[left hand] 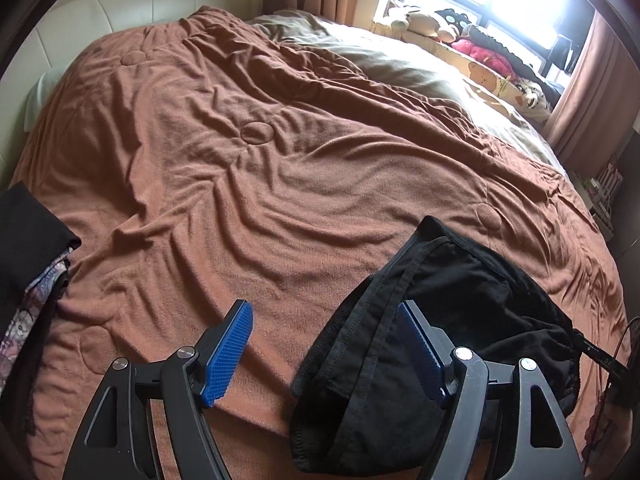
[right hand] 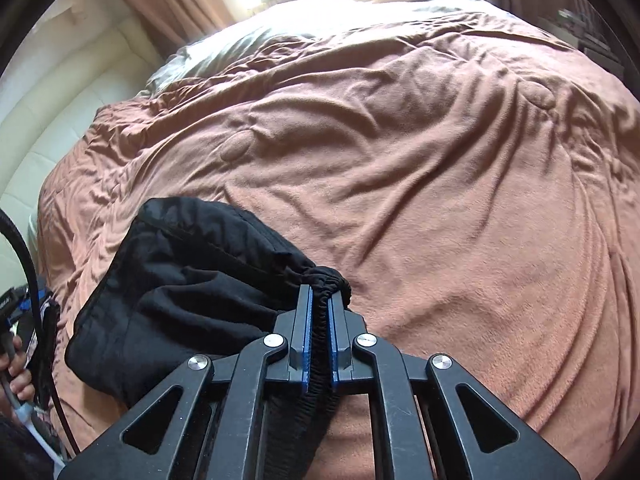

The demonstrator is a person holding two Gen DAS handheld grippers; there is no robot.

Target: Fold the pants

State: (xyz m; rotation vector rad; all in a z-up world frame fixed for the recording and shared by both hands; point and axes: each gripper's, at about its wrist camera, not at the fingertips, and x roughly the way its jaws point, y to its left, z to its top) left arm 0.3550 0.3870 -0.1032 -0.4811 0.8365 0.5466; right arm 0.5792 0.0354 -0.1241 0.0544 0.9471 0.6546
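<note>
You are working with one pair of black pants [left hand: 452, 320], bunched into a loose heap at the near right of the bed and resting on the single brown blanket [left hand: 248, 168] that is covering most of the mattress. Your left gripper [left hand: 324, 350] is hanging with its two blue-padded fingers [left hand: 230, 348] spread wide and nothing between them; the right-hand finger is lying against the hemmed edge of the pants, while the left-hand one is hovering over bare blanket. Your right gripper [right hand: 319, 334] is clamping its two fingers tight on the gathered elastic waistband of the pants [right hand: 184, 280], with the rest of the cloth sagging away to the near left of it. One pale sheet [left hand: 400, 60] is showing past the blanket's far right edge. One stack of folded clothes [left hand: 28, 248], dark cloth over a patterned piece, is sitting at the near left edge of the bed. Several plush toys [left hand: 452, 28] are lining the bright window ledge at the far right, too jumbled to count.
</note>
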